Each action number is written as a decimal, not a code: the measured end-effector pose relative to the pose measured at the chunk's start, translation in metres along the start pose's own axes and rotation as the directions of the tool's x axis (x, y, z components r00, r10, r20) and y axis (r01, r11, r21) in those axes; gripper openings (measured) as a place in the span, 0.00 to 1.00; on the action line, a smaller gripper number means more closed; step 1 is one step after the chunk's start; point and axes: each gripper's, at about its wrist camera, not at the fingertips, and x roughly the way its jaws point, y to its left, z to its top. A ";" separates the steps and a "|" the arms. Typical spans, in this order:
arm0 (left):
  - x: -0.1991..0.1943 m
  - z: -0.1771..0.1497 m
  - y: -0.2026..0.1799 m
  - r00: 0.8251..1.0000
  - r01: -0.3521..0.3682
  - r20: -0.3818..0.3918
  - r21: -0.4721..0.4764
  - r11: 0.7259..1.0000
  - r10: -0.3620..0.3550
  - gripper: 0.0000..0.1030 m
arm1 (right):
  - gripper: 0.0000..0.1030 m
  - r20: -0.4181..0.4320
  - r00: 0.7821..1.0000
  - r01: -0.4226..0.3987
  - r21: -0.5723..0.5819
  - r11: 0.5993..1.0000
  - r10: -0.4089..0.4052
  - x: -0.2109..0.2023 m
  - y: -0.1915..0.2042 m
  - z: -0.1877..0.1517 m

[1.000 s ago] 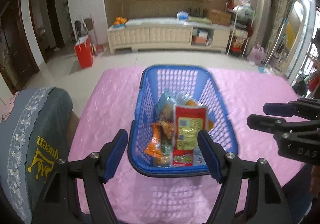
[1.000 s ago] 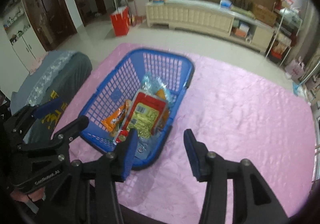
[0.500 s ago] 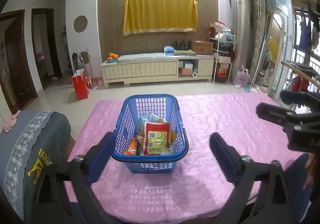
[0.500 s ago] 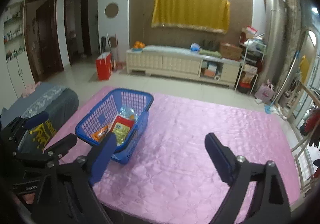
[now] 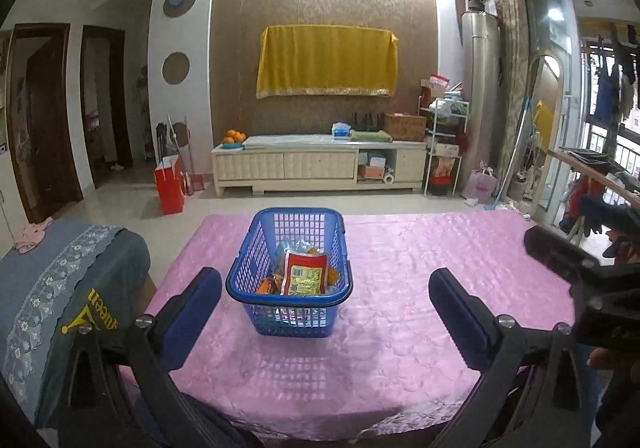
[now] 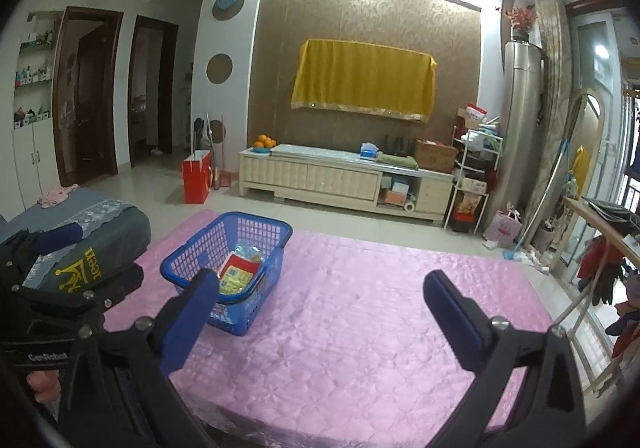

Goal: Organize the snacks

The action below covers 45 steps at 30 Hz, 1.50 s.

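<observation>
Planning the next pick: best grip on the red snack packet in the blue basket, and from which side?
Probably the top edge of the red snack packet, coming from above. It leans upright against the other packets, top edge clear, while the blue basket walls block side access. Both the left hand-held gripper and the right hand-held gripper hang short of the basket; jaws opening, nothing between them.

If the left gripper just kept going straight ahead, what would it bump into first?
Probably the blue basket: it sits dead ahead between the open left gripper's fingers, on the pink tablecloth. Nothing shows in between, though depth is uncertain.
</observation>
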 end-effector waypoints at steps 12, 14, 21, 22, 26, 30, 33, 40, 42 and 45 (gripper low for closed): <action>-0.021 0.000 -0.009 0.999 0.002 0.033 0.009 1.000 -0.002 1.00 | 1.00 0.037 0.999 -0.002 0.036 0.999 0.000 -0.023 -0.004 -0.004; -0.023 -0.001 -0.011 0.999 0.000 0.032 0.015 1.000 -0.001 1.00 | 1.00 0.038 0.999 -0.003 0.040 0.999 0.002 -0.025 -0.004 -0.007; -0.029 -0.002 -0.015 0.999 0.011 0.034 0.014 1.000 -0.011 1.00 | 1.00 0.043 0.999 -0.011 0.056 0.998 0.008 -0.032 -0.006 -0.010; -0.030 -0.001 -0.016 0.999 0.007 0.037 0.017 1.000 -0.007 1.00 | 1.00 0.044 0.999 -0.010 0.057 0.998 0.008 -0.033 -0.007 -0.010; -0.032 -0.003 -0.017 0.999 0.002 0.039 0.022 1.000 -0.003 1.00 | 1.00 0.041 0.999 -0.013 0.064 0.998 0.010 -0.034 -0.008 -0.011; -0.031 -0.003 -0.016 0.999 0.004 0.033 0.022 1.000 -0.005 1.00 | 1.00 0.040 0.999 -0.010 0.062 0.998 0.007 -0.034 -0.008 -0.012; -0.031 -0.004 -0.016 1.000 0.004 0.031 0.024 1.000 -0.005 0.99 | 1.00 0.038 0.999 -0.008 0.062 0.998 0.006 -0.034 -0.008 -0.012; -0.033 -0.006 -0.016 1.000 -0.005 0.030 0.027 1.000 0.004 0.99 | 1.00 0.024 1.000 -0.009 0.063 0.998 0.007 -0.031 -0.009 -0.011; -0.033 -0.006 -0.016 1.000 -0.004 0.029 0.027 1.000 0.003 0.99 | 1.00 0.024 1.000 -0.012 0.064 0.998 0.010 -0.032 -0.009 -0.010; -0.033 -0.006 -0.017 1.000 0.000 0.028 0.021 1.000 0.000 0.99 | 1.00 0.026 1.000 -0.012 0.064 0.998 0.010 -0.033 -0.009 -0.011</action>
